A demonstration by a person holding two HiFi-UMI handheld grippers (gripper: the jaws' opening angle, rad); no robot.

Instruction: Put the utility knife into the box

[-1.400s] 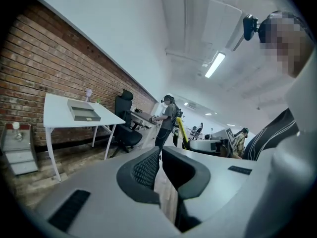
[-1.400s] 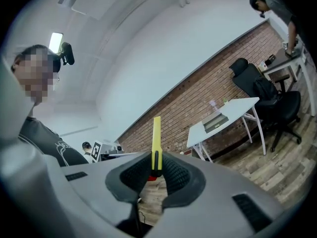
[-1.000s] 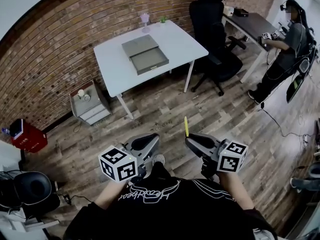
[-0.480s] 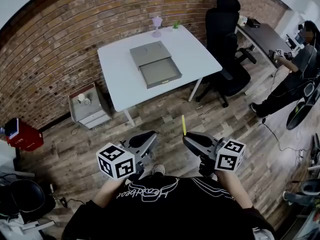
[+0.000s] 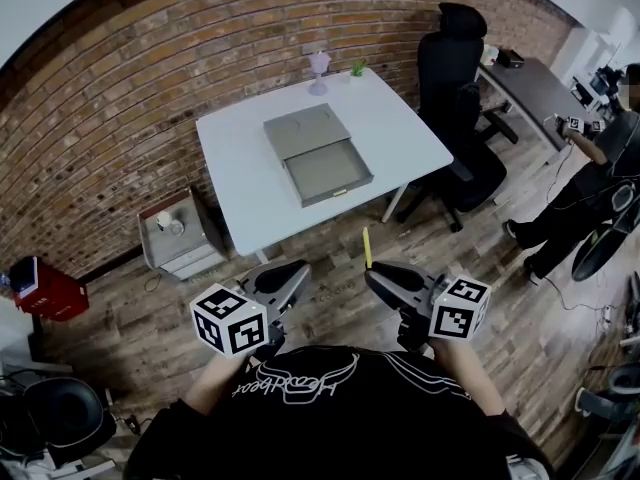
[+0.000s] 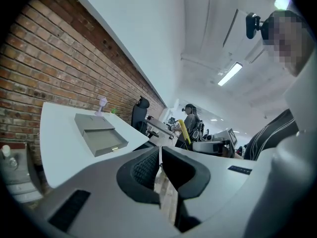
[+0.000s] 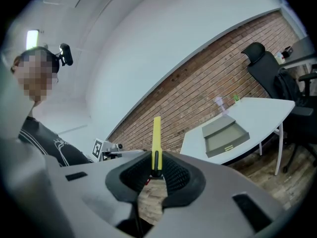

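Approach: we have neared the worktop (image 5: 240,163) and box (image 5: 318,154). Our right tongs (image 5: 371,275) pinch the utility knife (image 5: 367,248); left tongs (image 5: 299,272) pressed together.

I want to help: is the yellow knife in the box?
No, the right gripper holds the utility knife, far from the box.

One utility knife (image 5: 367,248), one box (image 5: 308,133), one white table (image 5: 240,168), one dark desk (image 5: 530,88).

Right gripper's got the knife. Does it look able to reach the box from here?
Probably not yet: the right gripper, jaws shut on the utility knife, hangs over floor, short of the table. The box lies open with nothing blocking it; stepping closer should do.
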